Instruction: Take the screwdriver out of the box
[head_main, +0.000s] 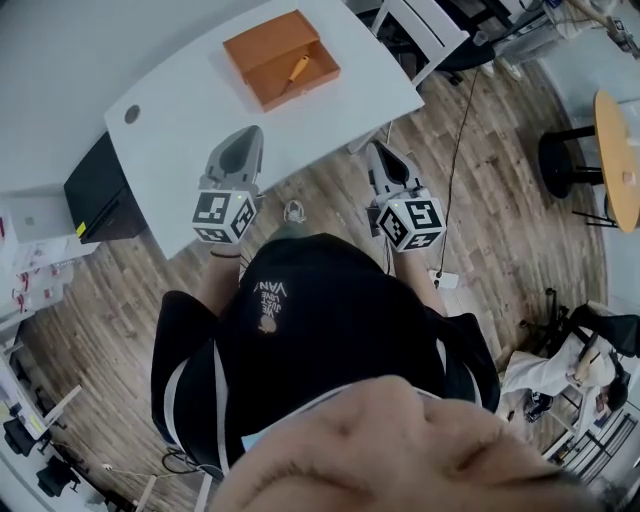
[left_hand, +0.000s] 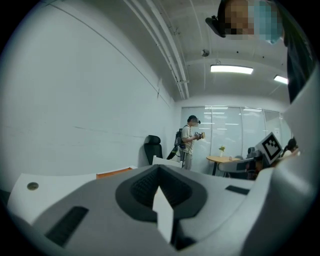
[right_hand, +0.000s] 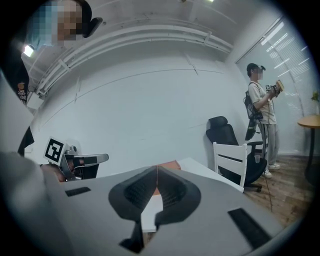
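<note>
- While neither pair of tongs has reached the work, both are found closed. The jaws of the left gripper (left_hand: 160, 172) are seen pressed together with nothing between them. The same is recorded for the right gripper (right_hand: 156, 174) in its own view.
- The screwdriver (head_main: 298, 68) is located inside the orange box (head_main: 312, 80), lying aslant in the uncovered tray half. Its yellow-orange handle is exposed from above, which is judged to leave it open to a direct grasp.
- A raised part beside the tray is taken for the lid (head_main: 268, 40). How it is joined to the tray cannot be told.
- The box is set on the far part of the white table (head_main: 170, 120), well apart from both grippers.
- In the head view the left gripper is held over the near edge of the table and pointed toward the box. The right gripper is held just off that edge, above the wooden floor (head_main: 500, 200).
- Both grippers are carried side by side and close to level. This posture is judged to suit an approach, not a grasp.
- The removal is assessed as not yet begun. One pair of jaws would have to be opened before the handle could be taken.
- A bystander (left_hand: 189, 140) is noted in the background, well away from the table and of no bearing on the work.
</note>
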